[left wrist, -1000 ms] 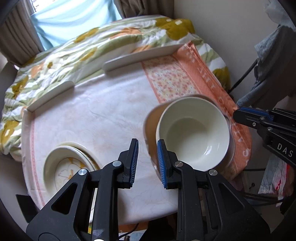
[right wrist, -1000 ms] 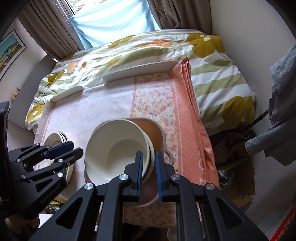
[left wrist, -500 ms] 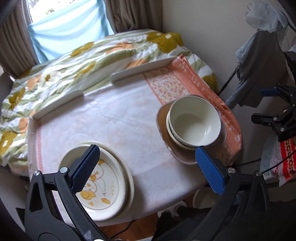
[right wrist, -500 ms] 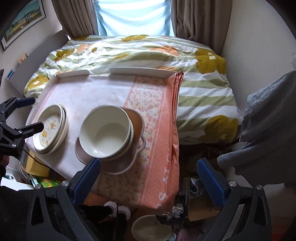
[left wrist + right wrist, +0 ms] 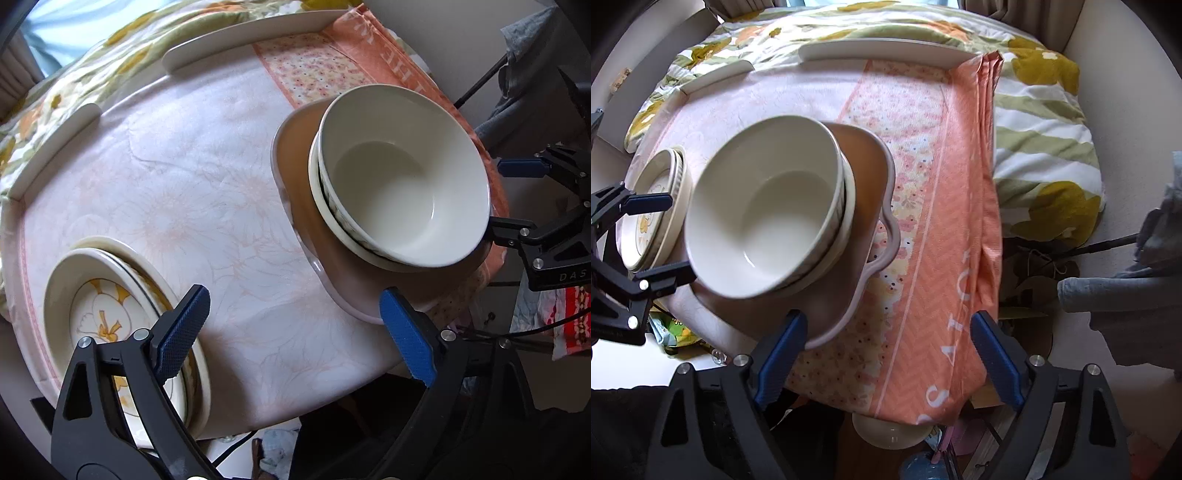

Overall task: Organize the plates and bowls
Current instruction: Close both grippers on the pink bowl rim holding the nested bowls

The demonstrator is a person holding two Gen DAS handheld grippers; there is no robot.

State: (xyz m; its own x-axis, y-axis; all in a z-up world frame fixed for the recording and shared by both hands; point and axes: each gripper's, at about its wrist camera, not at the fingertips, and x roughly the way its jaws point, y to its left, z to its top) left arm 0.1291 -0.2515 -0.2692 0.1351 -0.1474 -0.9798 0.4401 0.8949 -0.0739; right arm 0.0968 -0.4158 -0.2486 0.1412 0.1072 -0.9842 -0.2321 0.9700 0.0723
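Two cream bowls (image 5: 402, 177) sit nested on a pinkish-brown plate (image 5: 295, 155) at the table's right. A stack of flower-patterned plates (image 5: 110, 317) lies at the front left. My left gripper (image 5: 293, 328) points down over the bare cloth between the two stacks. Its jaws are wide apart and closing, with nothing held between them. In the right wrist view my right gripper (image 5: 888, 350) hangs over the pinkish-brown plate's (image 5: 871, 177) near rim beside the bowls (image 5: 764, 221). Its jaws are closing too, and its pads touch nothing. The plate stack (image 5: 653, 206) shows at the left there.
White raised rails (image 5: 243, 40) edge the table's far side, with a flowered quilt (image 5: 1045, 122) beyond. A folded orange cloth (image 5: 960, 206) covers the table's right part. Grey clothes (image 5: 1137, 291) hang at the right. A small bowl (image 5: 890, 432) sits on the floor under the table edge.
Both grippers went from shut to wide open, then narrowed a little. Both have sunk towards the table, so the bowls and plates look larger and closer.
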